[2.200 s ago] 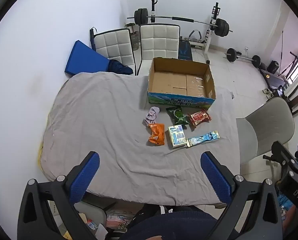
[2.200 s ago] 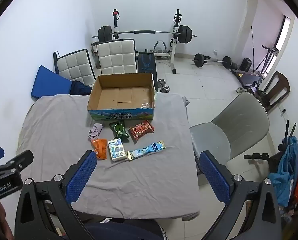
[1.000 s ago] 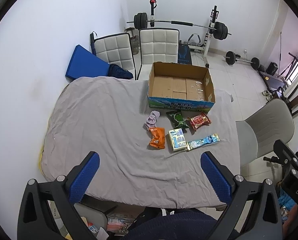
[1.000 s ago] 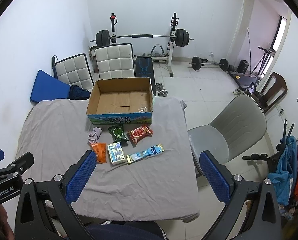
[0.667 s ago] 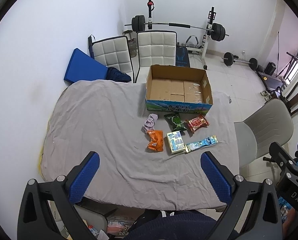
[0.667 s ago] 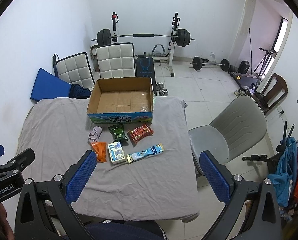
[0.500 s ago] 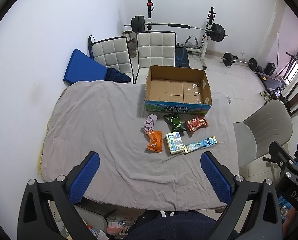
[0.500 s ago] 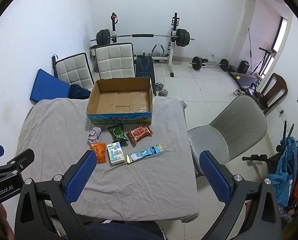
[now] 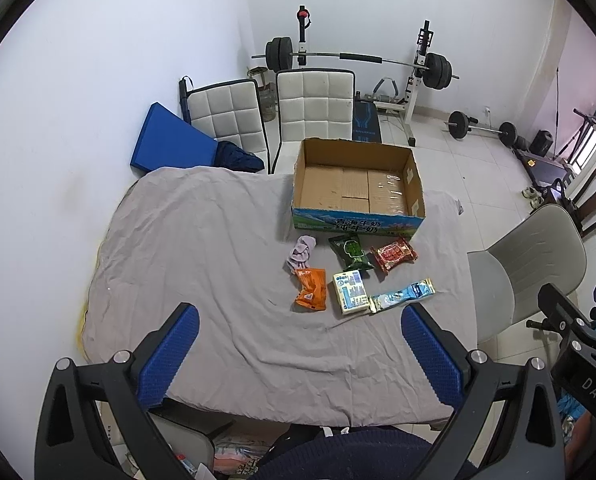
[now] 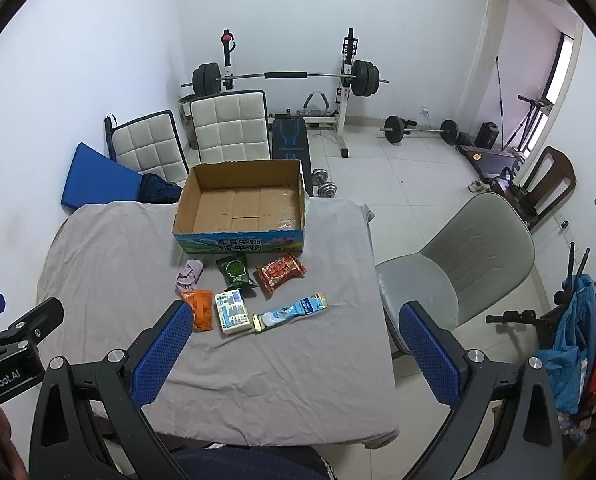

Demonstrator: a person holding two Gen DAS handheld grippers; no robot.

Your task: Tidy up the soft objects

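Left claw (image 9: 298, 354) and right claw (image 10: 294, 354) both spread wide, holding nothing, high above the grey-cloth-covered desk (image 9: 202, 248). Ahead on the desk: crumpled lilac cloth (image 9: 301, 253), orange packet (image 9: 311, 289), green packet (image 9: 349, 251), red packet (image 9: 393, 254), white-blue tissue pack (image 9: 350, 291) and long pale-blue pouch (image 9: 401, 294), clustered just before the open cardboard box (image 9: 357, 224), which is bare inside. Only the right view shows the dumbbells (image 10: 323, 188) on the floor behind the box.

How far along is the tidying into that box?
Nothing is done yet: the open cardboard box is empty. Nothing is in hand: the left gripper and right gripper hang open above the grey-covered table. Left: the lilac cloth and the five packets beside it.
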